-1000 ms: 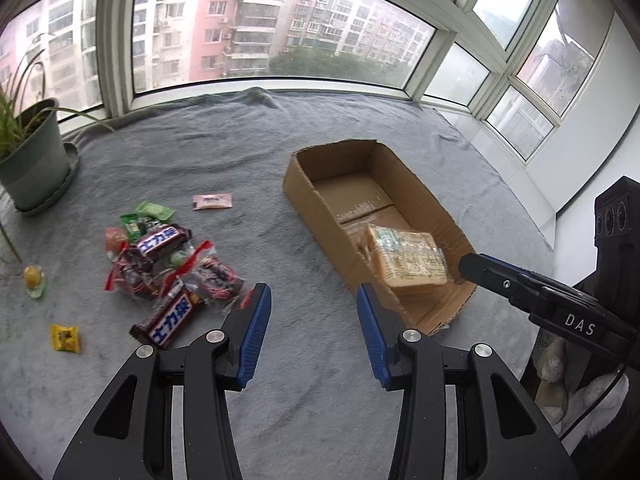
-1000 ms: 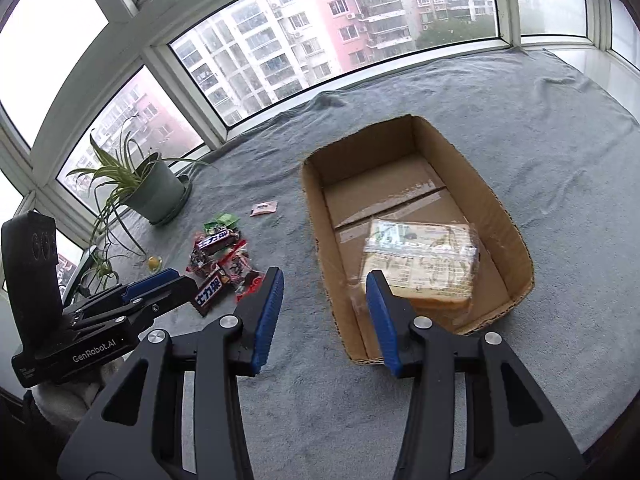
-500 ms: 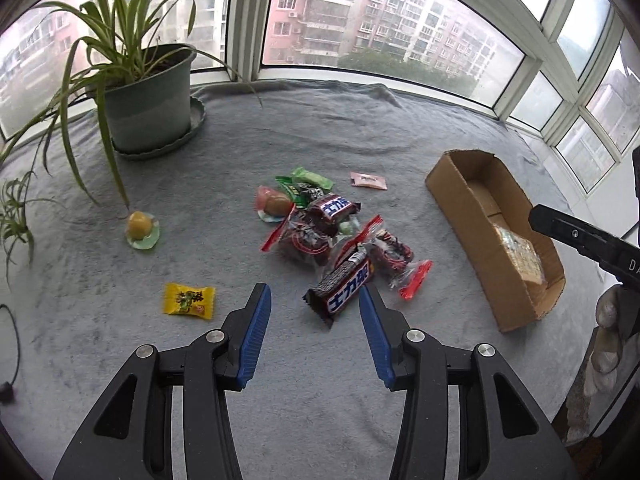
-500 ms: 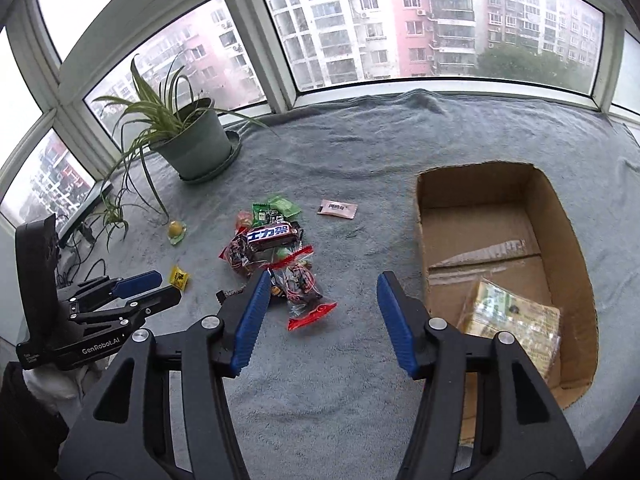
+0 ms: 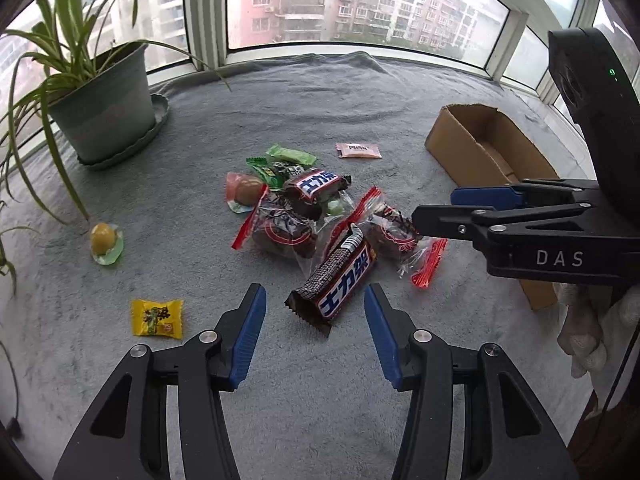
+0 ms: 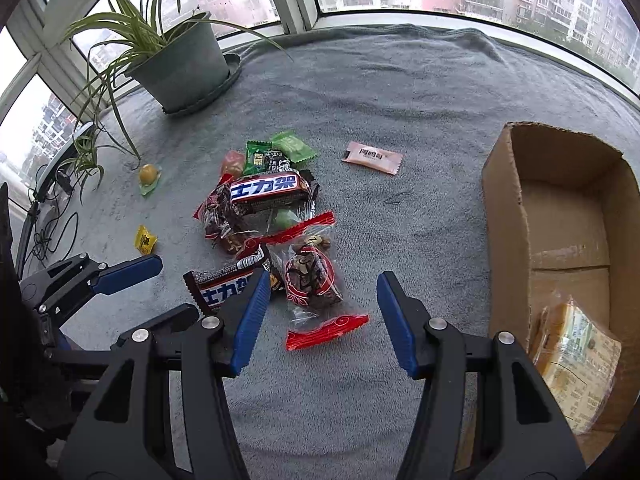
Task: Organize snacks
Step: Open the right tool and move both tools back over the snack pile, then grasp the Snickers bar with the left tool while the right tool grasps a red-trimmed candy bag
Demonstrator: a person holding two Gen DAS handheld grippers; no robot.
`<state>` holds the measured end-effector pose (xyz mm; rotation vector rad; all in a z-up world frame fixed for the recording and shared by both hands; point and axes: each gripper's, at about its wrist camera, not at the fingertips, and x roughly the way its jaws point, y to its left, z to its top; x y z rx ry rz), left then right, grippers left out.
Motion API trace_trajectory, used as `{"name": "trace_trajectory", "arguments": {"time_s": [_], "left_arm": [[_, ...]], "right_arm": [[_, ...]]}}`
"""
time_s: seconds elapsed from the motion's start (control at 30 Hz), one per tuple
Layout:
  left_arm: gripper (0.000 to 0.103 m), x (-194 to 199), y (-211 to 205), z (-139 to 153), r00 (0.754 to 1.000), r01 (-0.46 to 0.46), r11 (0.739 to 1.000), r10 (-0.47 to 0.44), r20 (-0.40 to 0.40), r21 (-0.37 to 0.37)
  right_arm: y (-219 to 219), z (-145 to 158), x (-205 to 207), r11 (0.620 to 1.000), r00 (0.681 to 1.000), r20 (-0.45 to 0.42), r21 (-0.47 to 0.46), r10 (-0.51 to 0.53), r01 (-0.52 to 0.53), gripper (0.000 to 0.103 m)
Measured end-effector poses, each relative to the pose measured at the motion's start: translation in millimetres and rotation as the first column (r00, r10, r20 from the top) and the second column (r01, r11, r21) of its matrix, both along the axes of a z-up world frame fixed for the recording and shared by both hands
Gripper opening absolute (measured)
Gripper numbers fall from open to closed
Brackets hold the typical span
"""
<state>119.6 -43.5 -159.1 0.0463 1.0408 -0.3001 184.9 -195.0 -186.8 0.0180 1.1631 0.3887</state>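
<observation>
Hovering over a grey blanket, we hold our left gripper (image 5: 314, 320) and right gripper (image 6: 322, 312) with jaws apart and empty, both having just been opening. A chocolate bar (image 5: 336, 280) lies just beyond the left jaws; a clear red-edged snack packet (image 6: 316, 280) sits between the right ones. Both look light, crinkly and slippery, so we would pinch across their middles. The cardboard box (image 6: 504, 208) waits at right.
</observation>
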Motion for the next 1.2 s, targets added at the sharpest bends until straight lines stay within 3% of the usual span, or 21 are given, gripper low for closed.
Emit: {"name": "trace_trajectory", "arguments": {"time_s": [0.4, 0.6, 0.7, 0.87, 1.2], "left_arm": [[0.050, 19.2, -16.5, -29.8, 0.999, 0.030, 0.998, -0.027, -0.047, 0.063], [0.051, 22.9, -15.0, -36.7, 0.998, 0.021, 0.999, -0.019, -0.059, 0.036], [0.049, 20.6, -15.1, -36.1, 0.999, 0.023, 0.999, -0.021, -0.047, 0.033], [0.035, 19.3, -12.7, -35.1, 0.999, 0.019, 1.000, -0.018, -0.038, 0.010], [0.022, 11.3, -7.4, -26.8, 0.999, 0.000, 0.999, -0.001, -0.034, -0.032]], "right_arm": [[4.4, -24.0, 14.2, 0.999, 0.998, -0.034, -0.006, 0.045, -0.045, 0.058], [13.2, -27.6, 13.1, 0.996, 0.995, -0.045, -0.004, 0.085, -0.085, 0.058], [14.7, -29.0, 12.5, 0.996, 0.994, -0.058, 0.023, 0.093, -0.091, 0.044], [16.7, -27.4, 9.5, 0.996, 0.995, -0.054, 0.022, 0.088, -0.087, 0.038], [5.3, -14.8, 0.9, 0.996, 0.997, -0.036, 0.066, 0.063, -0.061, 0.035]]}}
